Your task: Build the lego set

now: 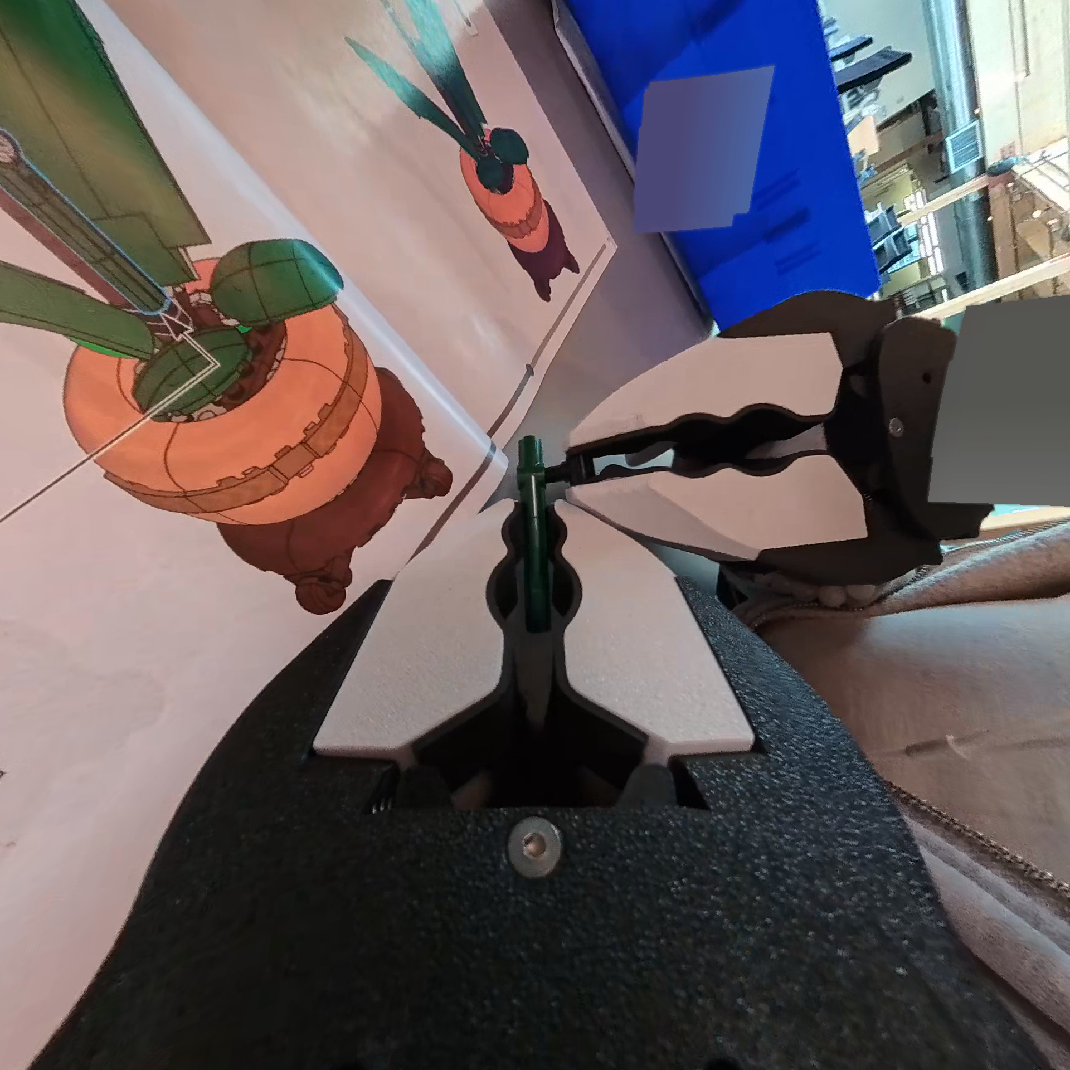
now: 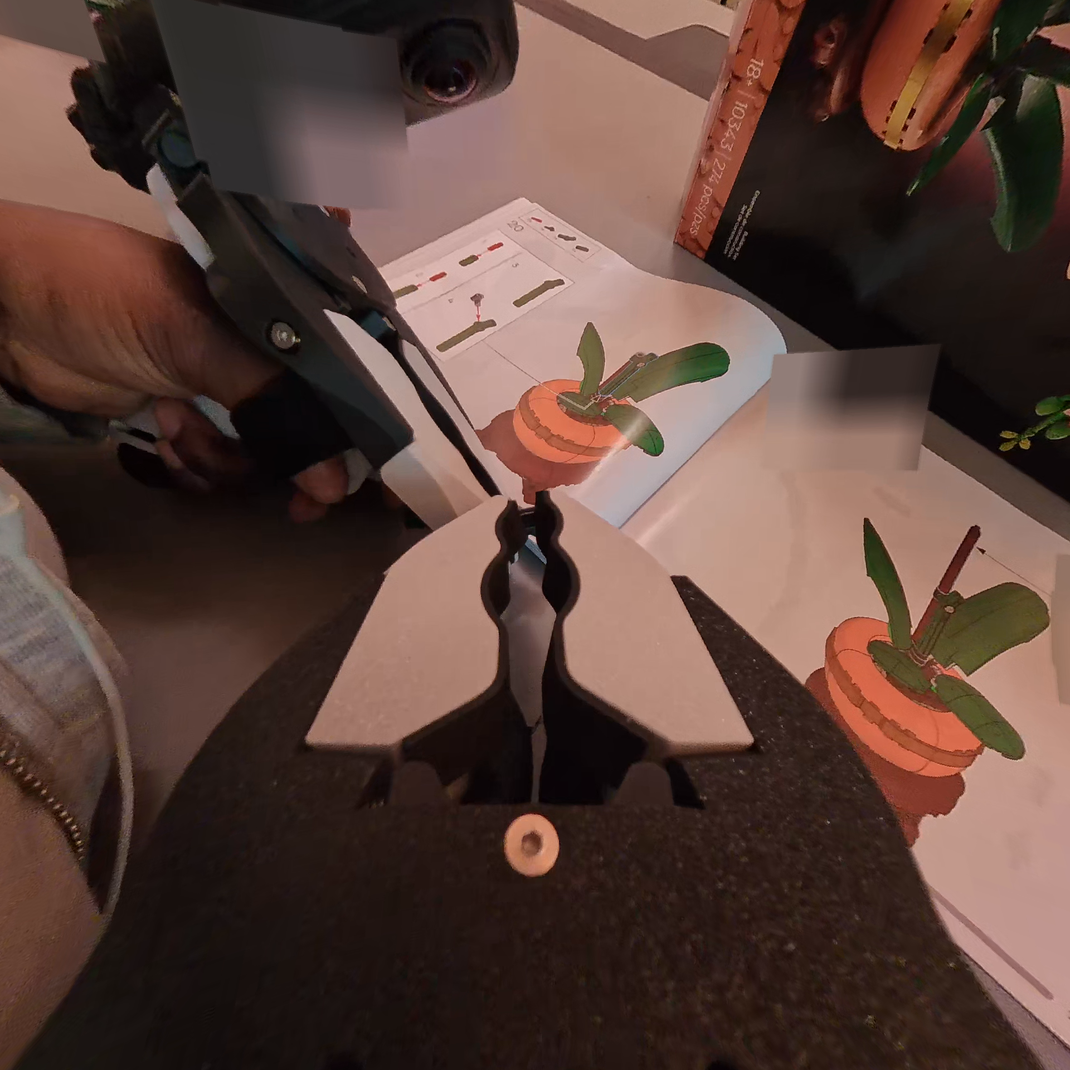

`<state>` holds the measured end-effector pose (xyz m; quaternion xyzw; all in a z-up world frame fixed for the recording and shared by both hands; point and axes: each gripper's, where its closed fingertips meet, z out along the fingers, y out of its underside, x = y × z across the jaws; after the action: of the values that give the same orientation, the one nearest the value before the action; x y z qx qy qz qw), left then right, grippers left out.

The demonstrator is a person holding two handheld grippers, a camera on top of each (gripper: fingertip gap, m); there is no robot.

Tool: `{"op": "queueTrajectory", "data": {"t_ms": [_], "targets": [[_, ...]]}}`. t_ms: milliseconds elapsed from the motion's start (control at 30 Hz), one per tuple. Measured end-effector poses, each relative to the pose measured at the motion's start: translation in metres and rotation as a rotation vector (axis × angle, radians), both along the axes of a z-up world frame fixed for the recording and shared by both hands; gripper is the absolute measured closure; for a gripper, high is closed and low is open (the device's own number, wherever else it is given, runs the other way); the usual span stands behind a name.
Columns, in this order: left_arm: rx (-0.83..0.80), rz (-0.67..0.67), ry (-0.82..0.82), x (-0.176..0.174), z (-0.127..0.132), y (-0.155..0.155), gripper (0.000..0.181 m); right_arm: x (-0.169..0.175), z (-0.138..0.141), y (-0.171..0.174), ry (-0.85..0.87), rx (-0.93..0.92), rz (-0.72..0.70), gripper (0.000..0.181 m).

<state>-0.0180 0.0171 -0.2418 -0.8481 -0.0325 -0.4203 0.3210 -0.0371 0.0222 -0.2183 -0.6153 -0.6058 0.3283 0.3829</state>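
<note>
Left gripper (image 1: 534, 504): clamped on green rod (image 1: 535, 524).
Right gripper (image 1: 570, 463): closed on small black piece (image 1: 557, 472), touching the rod.
Room: instruction booklet (image 2: 666, 324) just beyond the tips.
Right view only: set box (image 2: 810, 173) is shown.

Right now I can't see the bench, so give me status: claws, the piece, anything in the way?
Left claw shut on green rod. Right claw shut on small black pin, tip at the rod. Nothing between them; instruction booklet behind.
</note>
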Motion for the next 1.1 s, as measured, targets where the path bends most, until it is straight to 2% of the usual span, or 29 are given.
{"op": "queueTrajectory", "data": {"t_ms": [267,400,467,567,700,733,800,867,1033,1100], "targets": [[-0.019,-0.002,-0.051,0.0,0.002,0.0,0.176,-0.001,0.002,0.0,0.051,-0.06,0.006,0.176],[-0.023,-0.068,-0.111,0.006,0.006,-0.002,0.176,0.01,0.018,0.004,0.105,-0.139,0.049,0.175],[-0.02,-0.109,-0.12,0.009,0.008,-0.004,0.176,0.027,0.012,0.012,0.014,-0.151,0.1,0.176],[0.006,-0.144,-0.1,0.013,0.012,-0.007,0.176,0.059,-0.024,0.035,-0.269,-0.049,0.114,0.175],[0.038,-0.169,-0.055,0.02,0.02,-0.01,0.175,0.06,-0.03,0.03,-0.302,-0.043,0.189,0.174],[0.043,-0.166,-0.057,0.022,0.022,-0.01,0.176,0.06,-0.03,0.031,-0.316,-0.037,0.193,0.17],[0.042,-0.16,-0.091,0.025,0.026,-0.012,0.176,0.064,-0.035,0.037,-0.366,0.003,0.189,0.146],[0.037,-0.157,-0.129,0.028,0.029,-0.013,0.176,0.064,-0.032,0.036,-0.345,0.041,0.219,0.142],[0.017,-0.215,-0.191,0.038,0.037,-0.022,0.176,0.056,0.006,0.014,-0.08,0.049,0.385,0.147],[0.004,-0.231,-0.187,0.041,0.037,-0.024,0.176,0.059,0.006,0.012,-0.09,0.046,0.425,0.145]]}}
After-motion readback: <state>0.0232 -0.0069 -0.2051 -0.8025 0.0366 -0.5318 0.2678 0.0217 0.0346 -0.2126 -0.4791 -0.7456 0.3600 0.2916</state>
